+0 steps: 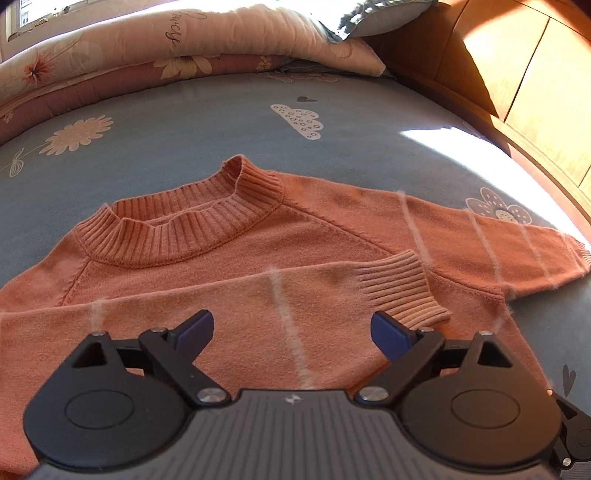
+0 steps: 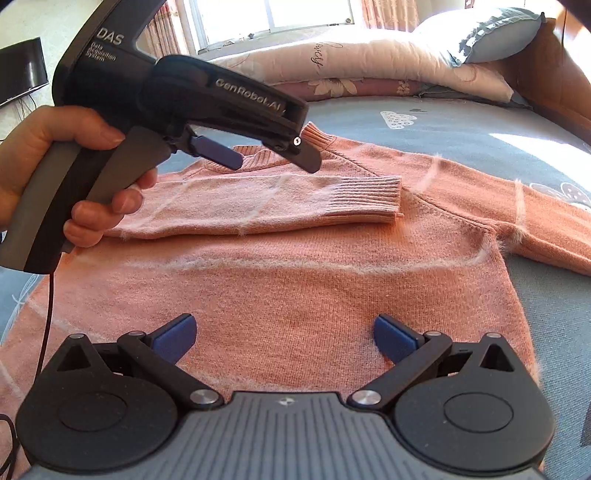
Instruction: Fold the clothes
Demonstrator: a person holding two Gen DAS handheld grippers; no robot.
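Observation:
An orange knit sweater (image 1: 229, 258) (image 2: 295, 295) with thin white stripes lies flat on the blue bedsheet (image 1: 184, 122), collar (image 1: 177, 218) toward the pillows. Its left sleeve is folded across the chest, the ribbed cuff (image 1: 402, 288) (image 2: 373, 199) ending near the right shoulder. The other sleeve (image 1: 498, 240) (image 2: 535, 221) stretches out to the right. My left gripper (image 1: 291, 332) (image 2: 273, 158) hovers open over the folded sleeve, holding nothing; a hand (image 2: 55, 166) grips its handle. Above the sweater's lower body, my right gripper (image 2: 284, 336) is open and empty too.
A folded floral quilt (image 1: 147, 48) (image 2: 351, 62) and a grey-blue pillow (image 2: 491, 33) lie along the far side of the bed. A wooden headboard (image 1: 517, 74) runs along the right. A cable (image 2: 46, 325) hangs from the left gripper's handle. A dark screen (image 2: 22, 70) stands far left.

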